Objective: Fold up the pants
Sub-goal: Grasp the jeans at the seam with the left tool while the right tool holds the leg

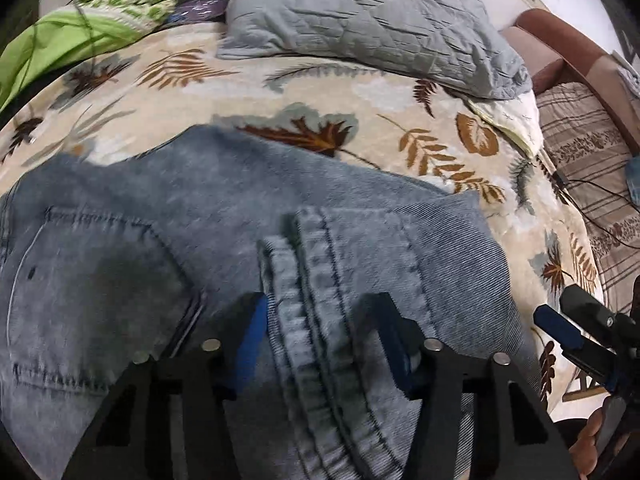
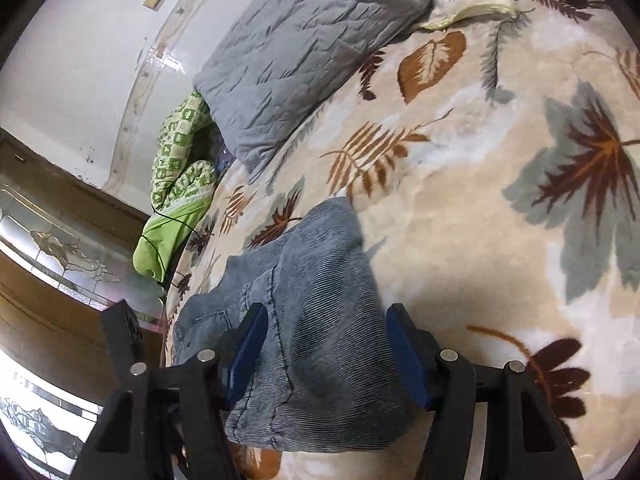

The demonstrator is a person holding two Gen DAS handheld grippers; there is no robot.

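Light blue denim pants (image 1: 208, 216) lie folded over on a leaf-patterned bed blanket (image 1: 280, 92). My left gripper (image 1: 324, 344) is open, its blue-padded fingers (image 1: 250, 340) astride the stitched hem of the pant legs, which runs between them. A back pocket shows at the left. My right gripper (image 2: 324, 356) is open with its blue pads either side of the pants' edge (image 2: 320, 300), denim lying between them. The right gripper also shows in the left wrist view (image 1: 560, 328) at the right, beside the pants.
A grey quilted pillow (image 1: 360, 16) lies at the head of the bed, with a green patterned quilt (image 1: 100, 12) left of it. A black cable (image 1: 592, 200) runs over a striped cushion at the right. A wall and wooden door frame (image 2: 60, 208) lie beyond the bed.
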